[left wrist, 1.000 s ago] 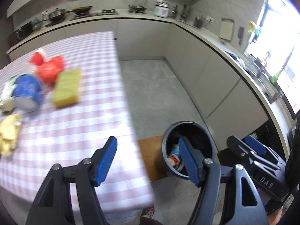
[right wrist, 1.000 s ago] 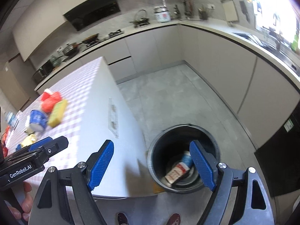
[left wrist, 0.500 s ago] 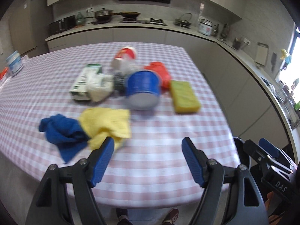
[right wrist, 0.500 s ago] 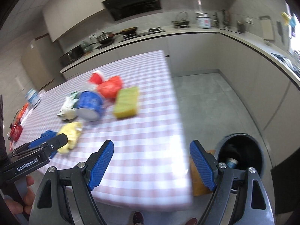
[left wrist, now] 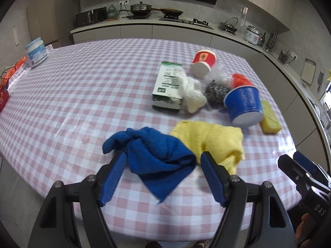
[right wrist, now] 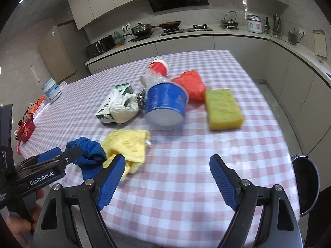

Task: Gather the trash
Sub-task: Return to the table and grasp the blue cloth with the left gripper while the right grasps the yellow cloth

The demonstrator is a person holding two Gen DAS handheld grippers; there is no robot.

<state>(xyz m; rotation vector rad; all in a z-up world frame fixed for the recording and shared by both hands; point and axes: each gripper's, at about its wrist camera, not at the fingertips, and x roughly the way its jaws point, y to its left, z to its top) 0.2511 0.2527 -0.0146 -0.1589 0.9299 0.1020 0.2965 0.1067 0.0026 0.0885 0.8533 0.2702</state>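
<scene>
Litter lies on the checked table (left wrist: pixel 82 93): a blue paper cup (left wrist: pixel 244 103) on its side, a red cup (left wrist: pixel 203 63), a green-white carton (left wrist: pixel 168 86), a crumpled white bag (left wrist: pixel 192 93), a steel scourer (left wrist: pixel 216 92) and a red bag (left wrist: pixel 241 80). In front of these lie a blue cloth (left wrist: pixel 153 155) and a yellow cloth (left wrist: pixel 213 138). My left gripper (left wrist: pixel 163 155) is open just over the blue cloth, its pads apart from it. My right gripper (right wrist: pixel 168 159) is open and empty over bare tablecloth, before the blue cup (right wrist: pixel 165 107). The dark bin (right wrist: pixel 306 181) stands on the floor at the table's right.
A yellow sponge (right wrist: pixel 223 109) lies near the table's right edge. A white jar (left wrist: pixel 36 51) and red packets (left wrist: pixel 3 97) sit at the far left. Kitchen counters with pots run behind. A hand (right wrist: pixel 18 223) holds the left gripper's handle.
Both grippers have swung left, away from the bin and floor, and now stand over the table's near edge facing the litter. Both stay open and empty.
</scene>
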